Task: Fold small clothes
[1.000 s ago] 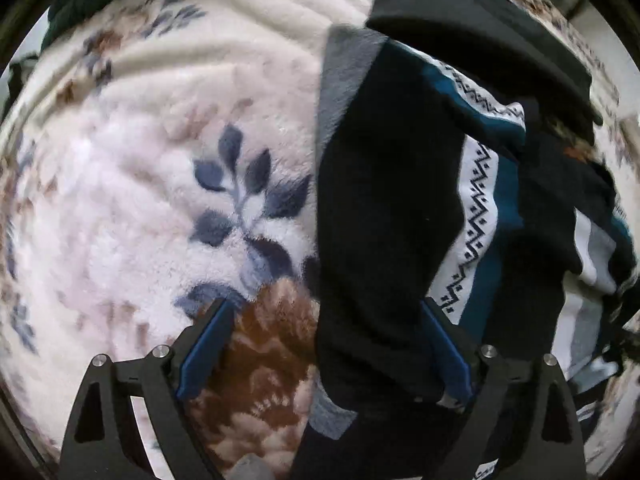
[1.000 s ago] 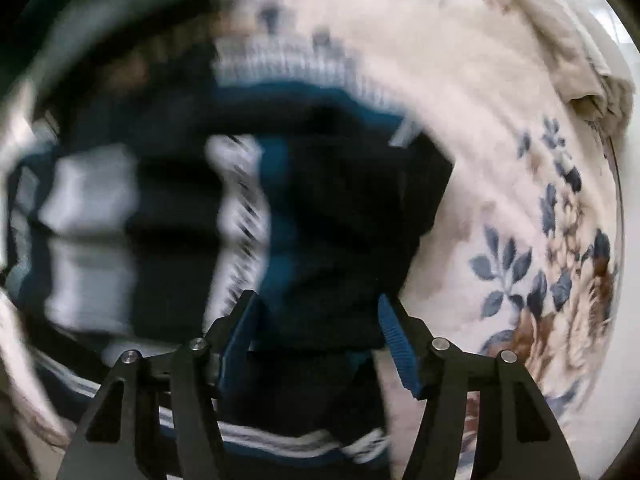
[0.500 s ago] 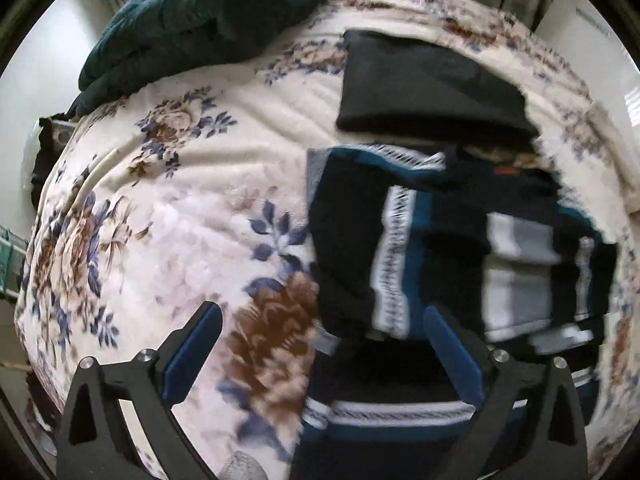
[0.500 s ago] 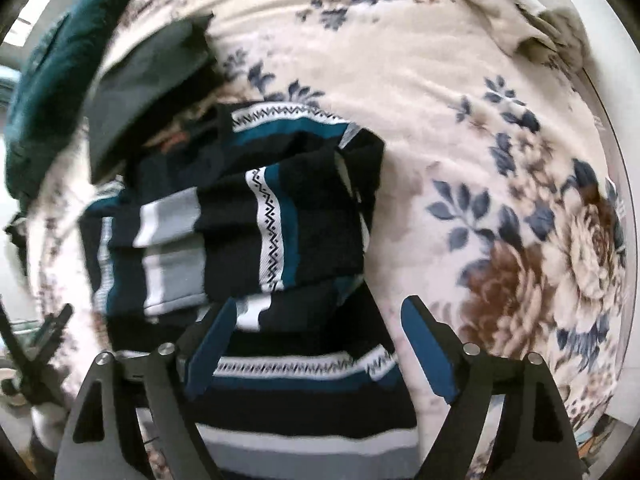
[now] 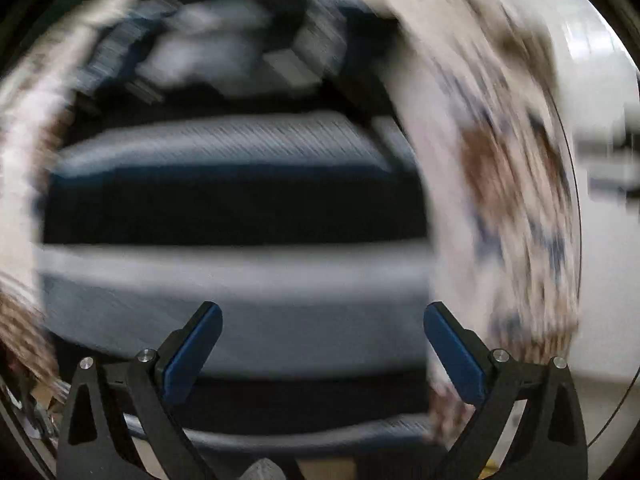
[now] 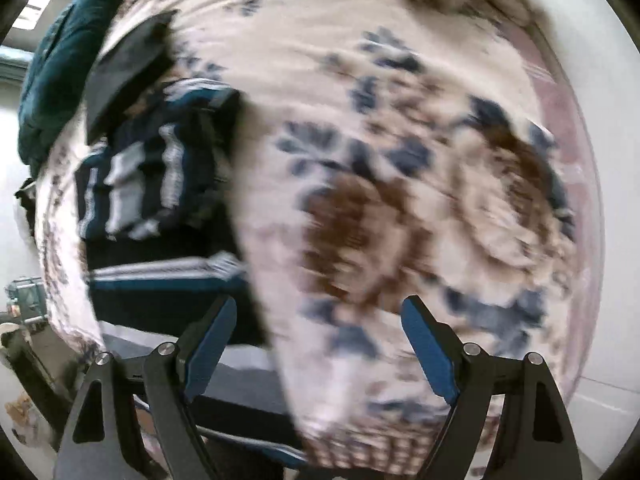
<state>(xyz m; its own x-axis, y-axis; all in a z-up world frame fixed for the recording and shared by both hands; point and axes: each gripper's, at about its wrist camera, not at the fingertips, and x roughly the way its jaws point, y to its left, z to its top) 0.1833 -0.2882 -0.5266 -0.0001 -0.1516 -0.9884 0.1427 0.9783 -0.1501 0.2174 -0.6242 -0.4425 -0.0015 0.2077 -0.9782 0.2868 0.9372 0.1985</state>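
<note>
A dark striped sweater (image 6: 160, 208) with blue, grey and white bands lies on the floral blanket (image 6: 380, 160), partly folded over itself. In the left wrist view the sweater (image 5: 240, 208) fills the middle, heavily blurred. My left gripper (image 5: 322, 320) hangs above its grey and black stripes, jaws wide open, nothing between them. My right gripper (image 6: 318, 316) is open too, with empty jaws. It hovers over the blanket just right of the sweater's lower edge.
A folded black garment (image 6: 128, 64) lies beyond the sweater, and a dark teal blanket (image 6: 60, 64) is bunched at the bed's far left. The bed's edge and a pale floor (image 6: 600, 400) show at the right. Both views are motion-blurred.
Both grippers have let go of the sweater, opened and lifted away from it. The left view swung along the sweater toward its lower stripes; the right one slid rightward over the blanket.
</note>
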